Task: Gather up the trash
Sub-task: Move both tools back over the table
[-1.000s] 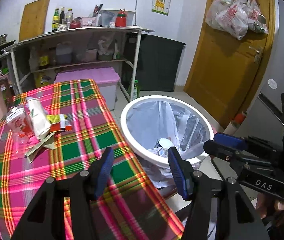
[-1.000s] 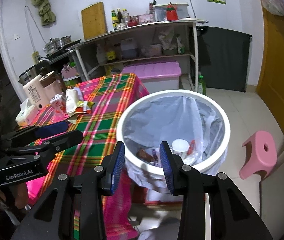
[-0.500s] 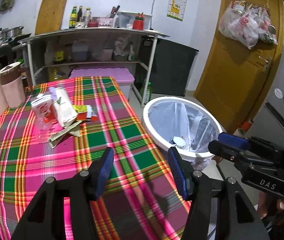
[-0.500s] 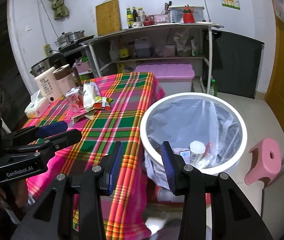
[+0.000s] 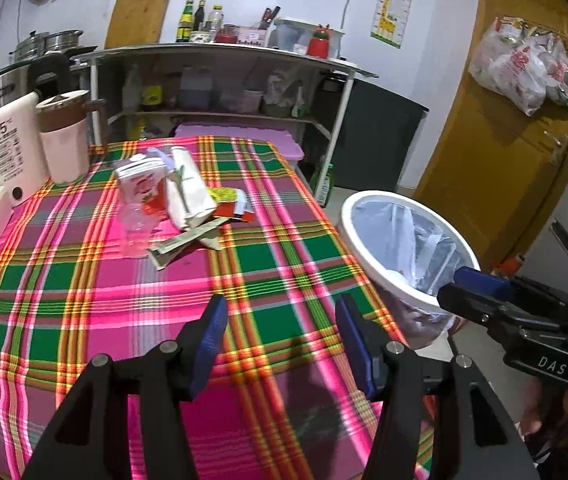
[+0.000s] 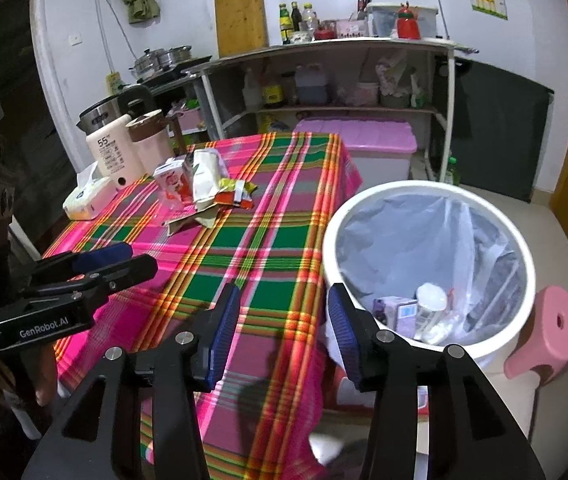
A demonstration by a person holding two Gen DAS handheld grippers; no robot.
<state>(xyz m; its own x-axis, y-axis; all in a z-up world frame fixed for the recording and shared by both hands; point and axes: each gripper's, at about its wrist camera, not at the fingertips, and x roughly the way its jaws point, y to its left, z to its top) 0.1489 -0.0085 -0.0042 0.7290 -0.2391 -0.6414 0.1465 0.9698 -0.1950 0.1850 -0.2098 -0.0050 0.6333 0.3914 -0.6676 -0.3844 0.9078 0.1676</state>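
A small heap of trash (image 5: 180, 204) lies in the upper middle of the plaid-covered surface (image 5: 124, 304): a red-and-white carton (image 5: 142, 188) standing upright, a crumpled white pouch (image 5: 188, 192) leaning against it, a yellow-and-red wrapper (image 5: 232, 204) lying flat beside that, and a flattened strip of cardboard (image 5: 180, 242) in front. At the right edge stands a white bin (image 6: 427, 272), lined with a clear bag and already holding a few discarded packages (image 6: 411, 312).

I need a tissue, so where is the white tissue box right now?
The white tissue box sits at the left edge of the plaid-covered table, right beside the cream thermos jug, left of the trash pile.
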